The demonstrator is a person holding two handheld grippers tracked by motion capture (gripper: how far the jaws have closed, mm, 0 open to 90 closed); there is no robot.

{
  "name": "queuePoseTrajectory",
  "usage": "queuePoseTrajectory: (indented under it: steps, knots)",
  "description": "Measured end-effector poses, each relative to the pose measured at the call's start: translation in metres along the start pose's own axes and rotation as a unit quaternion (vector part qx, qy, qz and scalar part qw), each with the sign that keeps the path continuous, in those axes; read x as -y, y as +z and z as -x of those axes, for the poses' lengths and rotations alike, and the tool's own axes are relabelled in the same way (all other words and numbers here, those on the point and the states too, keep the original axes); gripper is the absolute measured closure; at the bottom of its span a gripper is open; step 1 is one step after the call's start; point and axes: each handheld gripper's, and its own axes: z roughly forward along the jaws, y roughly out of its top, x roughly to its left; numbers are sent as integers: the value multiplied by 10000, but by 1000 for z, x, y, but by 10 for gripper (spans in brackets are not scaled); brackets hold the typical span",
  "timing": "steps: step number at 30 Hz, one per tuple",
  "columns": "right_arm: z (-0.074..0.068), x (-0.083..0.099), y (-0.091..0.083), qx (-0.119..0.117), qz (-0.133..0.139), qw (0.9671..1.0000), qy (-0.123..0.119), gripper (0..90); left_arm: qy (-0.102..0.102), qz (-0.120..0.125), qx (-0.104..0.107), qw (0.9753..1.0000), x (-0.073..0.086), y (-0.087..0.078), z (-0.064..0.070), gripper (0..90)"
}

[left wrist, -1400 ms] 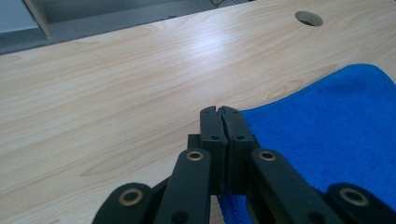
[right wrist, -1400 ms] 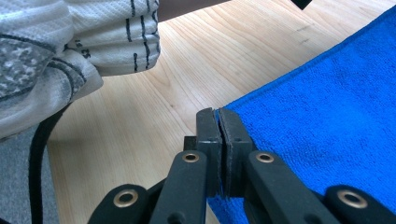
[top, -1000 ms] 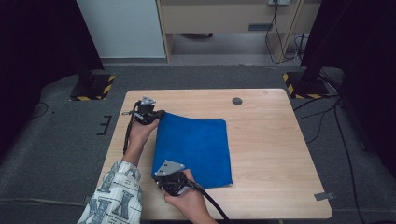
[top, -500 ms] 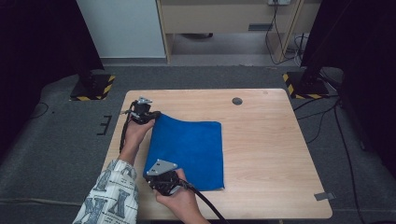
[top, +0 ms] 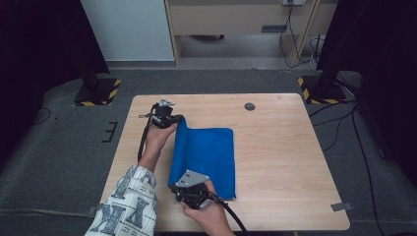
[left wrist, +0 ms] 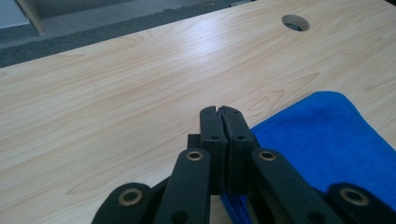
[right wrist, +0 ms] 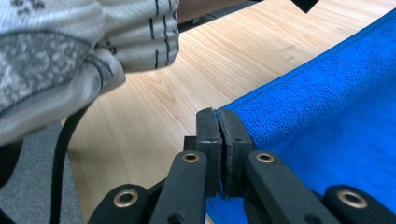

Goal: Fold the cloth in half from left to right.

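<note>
Two hands forward over table: left gripper, right gripper each clamped on blue cloth edge.

Black claw with brass rivets; white sleeve with grey lettering.

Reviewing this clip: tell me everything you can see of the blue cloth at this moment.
The blue cloth is a plain, fuzzy, towel-like fabric lying on the wooden table, left of centre. Most of it rests flat; its left edge is lifted and curling over toward the right. The left gripper pinches the far corner of that edge and the right gripper the near corner, both with jaws closed on the fabric. Nothing else touches it.
</note>
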Motion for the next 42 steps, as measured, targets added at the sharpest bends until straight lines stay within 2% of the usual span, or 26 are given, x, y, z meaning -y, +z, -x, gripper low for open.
queuePoseTrajectory:
  steps: [2, 10, 15, 23, 37, 42]
  knots:
    - [4, 2, -6, 33, -11, 10000, 7, 883, -17, -23, 74, 10000, -2, 4, 5, 882]
    - [18, 10, -24, 166, -8, 9999, 41, 884, 109, -82, 74, 9999, -14, 17, 23, 881]
    - [24, 14, -34, 233, 23, 9997, 86, 884, 92, -119, 115, 9998, -16, 25, 31, 881]
    - [29, 18, -48, 304, 41, 9995, 102, 884, 124, -127, 203, 9996, -19, 36, 45, 881]
    - [36, 27, -67, 408, -1, 9991, 72, 885, 221, -122, 319, 9992, -26, 44, 66, 880]
    - [41, 31, -73, 460, -20, 9989, 126, 885, 226, -181, 307, 9991, -25, 50, 70, 880]
